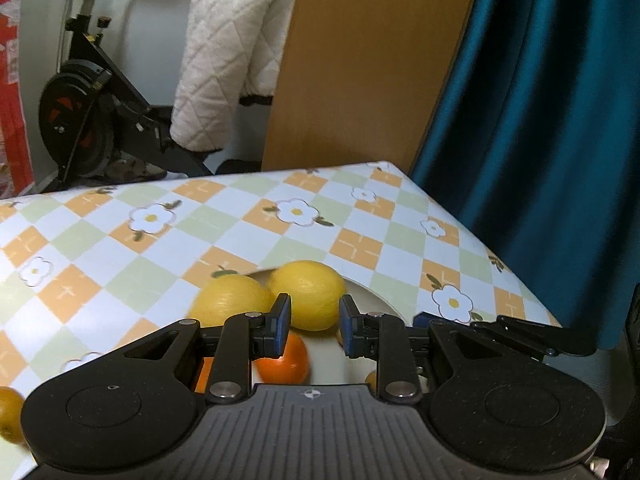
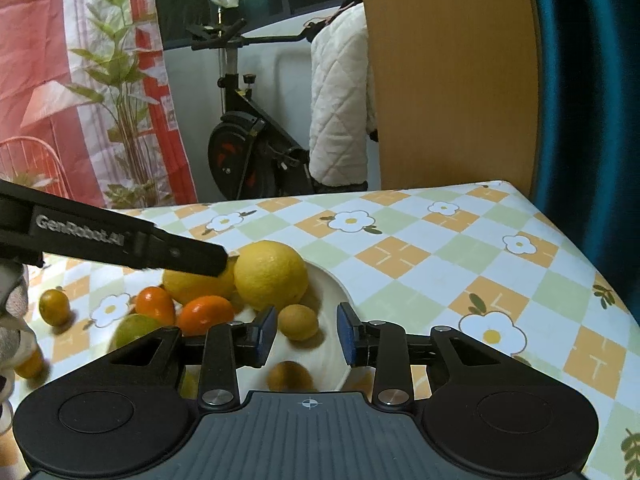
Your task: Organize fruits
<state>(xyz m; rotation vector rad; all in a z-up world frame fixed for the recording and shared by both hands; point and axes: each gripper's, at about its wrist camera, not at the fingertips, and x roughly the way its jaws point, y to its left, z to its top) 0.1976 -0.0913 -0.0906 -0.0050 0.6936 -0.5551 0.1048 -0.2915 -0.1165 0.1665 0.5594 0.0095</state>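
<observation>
A white plate (image 2: 337,280) on the flowered tablecloth holds two lemons (image 2: 270,274) (image 2: 200,285), two oranges (image 2: 204,316) (image 2: 156,304), a greenish fruit (image 2: 134,330) and small yellow kumquats (image 2: 298,322). My right gripper (image 2: 307,316) hovers open over the plate. One kumquat lies low between its pads, with no pad pressing on it. In the left wrist view the plate (image 1: 380,300) carries the lemons (image 1: 308,296) and an orange (image 1: 286,360). My left gripper (image 1: 316,304) hangs just in front of them, jaws drawn in with nothing between them. From the right wrist view its arm (image 2: 120,240) reaches in to the left lemon.
Loose small fruits (image 2: 54,306) (image 1: 8,412) lie on the cloth left of the plate. The table's right edge (image 2: 580,248) borders a teal curtain (image 1: 540,140). Beyond the far edge stand a wooden panel (image 1: 360,60), a white quilted coat (image 2: 340,100) and an exercise bike (image 2: 240,152).
</observation>
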